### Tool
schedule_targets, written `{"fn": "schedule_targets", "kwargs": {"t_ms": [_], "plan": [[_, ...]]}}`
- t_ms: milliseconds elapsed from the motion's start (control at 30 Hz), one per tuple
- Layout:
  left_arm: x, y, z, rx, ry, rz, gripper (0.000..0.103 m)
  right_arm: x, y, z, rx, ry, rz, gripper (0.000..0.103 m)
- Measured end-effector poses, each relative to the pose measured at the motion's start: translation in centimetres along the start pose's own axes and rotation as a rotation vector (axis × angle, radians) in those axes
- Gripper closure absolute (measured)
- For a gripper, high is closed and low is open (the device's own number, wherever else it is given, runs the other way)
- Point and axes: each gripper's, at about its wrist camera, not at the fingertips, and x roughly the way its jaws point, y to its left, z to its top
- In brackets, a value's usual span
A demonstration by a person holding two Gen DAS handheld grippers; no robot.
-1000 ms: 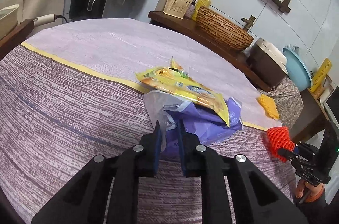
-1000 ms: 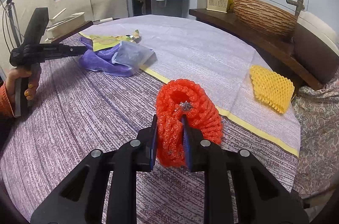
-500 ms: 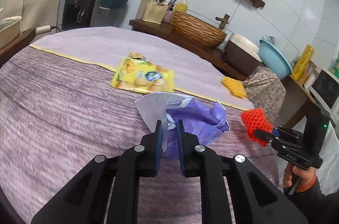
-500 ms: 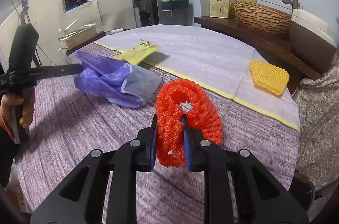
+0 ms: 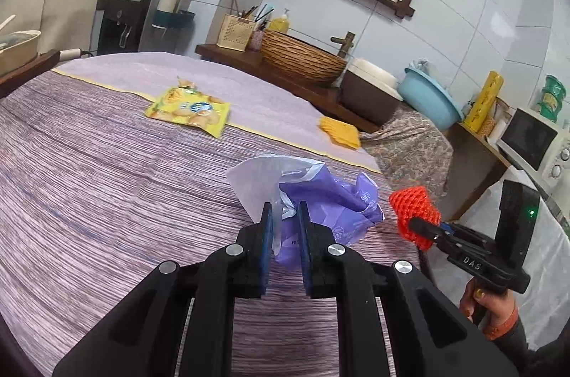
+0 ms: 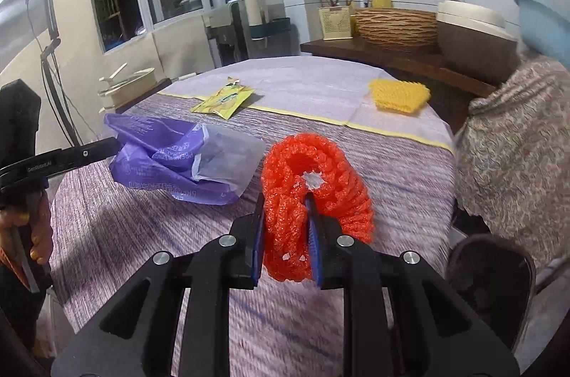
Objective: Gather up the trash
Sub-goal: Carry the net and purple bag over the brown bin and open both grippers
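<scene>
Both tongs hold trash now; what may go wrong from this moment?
1. The left tongs pinch only a thin bunched edge of the purple plastic bag; it may slip out, or the clear bag tucked inside may drop.
2. The right tongs squeeze soft orange foam fruit netting, which may spring free.
3. The yellow snack wrapper and yellow foam netting may be forgotten.

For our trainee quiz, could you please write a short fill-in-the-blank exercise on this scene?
1. The left gripper is shut on the crumpled ___ plastic bag.
2. The right gripper is shut on the ___ foam fruit net.
3. The flat yellow snack packet lies on the ___.

Missing words: purple; red; table
</scene>
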Motion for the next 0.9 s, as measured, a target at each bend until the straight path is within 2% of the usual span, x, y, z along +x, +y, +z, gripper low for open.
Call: {"fn": "schedule_targets", "kwargs": {"t_ms": [233, 467, 600, 900], "plan": [[1.4, -5.0, -1.1, 0.051, 0.013, -0.078, 0.089, -4.5, -3.3, -2.8, 0.096, -0.046, -0.085, 0.082], [3.9, -10.5, -1.9, 0.134, 0.035, -0.155, 0.089, -8.2, -8.3, -5.6, 0.185, -0.066, -0.220, 0.082], [5.4, -14.0, -2.4, 0.193, 0.048, -0.203, 0.089, -8.3, -11.6, -8.1, 0.250, -0.032, -0.286, 0.082], [9.0, -19.5, -4.4, 0.272, 0.116, -0.263, 0.089, -6.1, -16.4, -13.2, 0.368, 0.061, -0.332, 0.081]]}}
